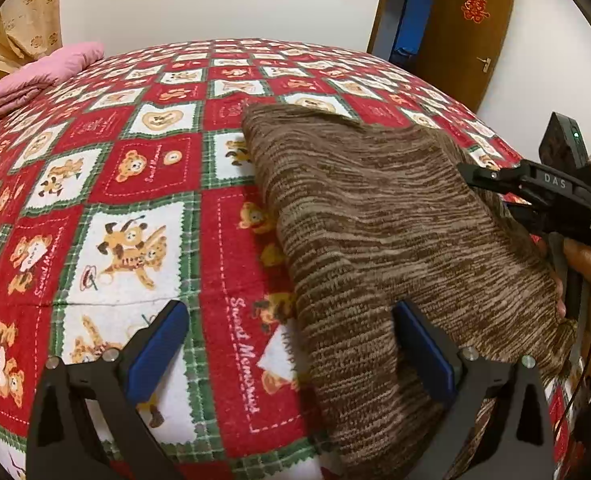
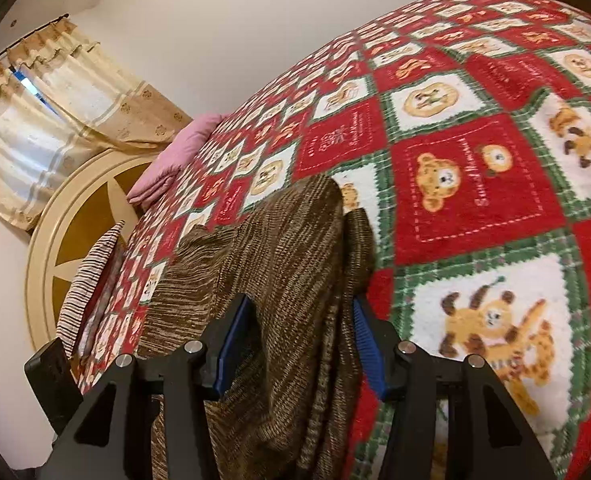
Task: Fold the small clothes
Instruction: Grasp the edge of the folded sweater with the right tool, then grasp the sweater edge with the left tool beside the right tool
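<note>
A brown striped knit garment [image 1: 379, 224] lies partly folded on the red patchwork bear blanket [image 1: 127, 168]. My left gripper [image 1: 291, 344] is open; its right finger [image 1: 423, 352] rests on the garment's near left part and its left finger [image 1: 155, 348] is over the blanket. My right gripper [image 2: 299, 340] has its jaws around a bunched fold of the garment [image 2: 287, 264] and lifts it off the blanket [image 2: 475, 184]. The right gripper's body [image 1: 543, 196] shows at the garment's right edge in the left wrist view.
A folded pink quilt [image 1: 39, 76] lies at the far left corner of the bed. A brown door [image 1: 467, 28] stands open at the back right. A striped pillow [image 2: 91, 272] and a round headboard [image 2: 79, 216] sit beside curtains [image 2: 47, 120].
</note>
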Tool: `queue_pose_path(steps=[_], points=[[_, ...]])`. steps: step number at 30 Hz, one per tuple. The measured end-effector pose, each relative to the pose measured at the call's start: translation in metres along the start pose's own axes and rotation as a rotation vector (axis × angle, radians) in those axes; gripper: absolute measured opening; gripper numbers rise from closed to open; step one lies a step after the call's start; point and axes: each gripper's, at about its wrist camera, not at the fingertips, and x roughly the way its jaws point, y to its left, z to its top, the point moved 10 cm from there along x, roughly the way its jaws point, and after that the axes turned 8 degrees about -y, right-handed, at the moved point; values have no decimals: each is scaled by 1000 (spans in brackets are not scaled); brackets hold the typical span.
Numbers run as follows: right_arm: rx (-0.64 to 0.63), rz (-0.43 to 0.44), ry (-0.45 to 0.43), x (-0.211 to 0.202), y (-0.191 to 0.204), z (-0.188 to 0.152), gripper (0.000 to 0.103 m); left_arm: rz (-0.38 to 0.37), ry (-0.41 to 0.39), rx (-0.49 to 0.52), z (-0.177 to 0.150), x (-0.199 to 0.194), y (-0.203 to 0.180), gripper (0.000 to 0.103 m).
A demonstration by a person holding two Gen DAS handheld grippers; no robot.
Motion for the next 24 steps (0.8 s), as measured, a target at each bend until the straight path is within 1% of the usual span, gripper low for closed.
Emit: queue_pose_path(steps=[7, 10, 12, 13, 15, 17, 19, 22, 24], points=[[16, 42, 1, 1, 3, -2, 52, -10, 3, 7, 1, 3, -4, 103], [28, 53, -3, 0, 3, -2, 52, -37, 2, -7, 2, 3, -5, 103], [43, 61, -15, -2, 0, -1, 48, -63, -7, -20, 3, 1, -6, 103], [60, 70, -26, -4, -3, 0, 47, -74, -11, -24, 3, 0, -8, 101], [85, 77, -39, -6, -5, 2, 44, -96, -17, -20, 4, -1, -11, 94], [74, 67, -36, -5, -4, 1, 44, -121, -19, 0, 4, -1, -18, 84], [46, 74, -20, -3, 2, -2, 43, -134, -20, 10, 4, 0, -22, 79], [37, 97, -5, -2, 5, -4, 42, -155, -14, -5, 5, 1, -22, 79], [50, 94, -9, -2, 3, -4, 39, -154, -11, -9, 4, 1, -23, 80]])
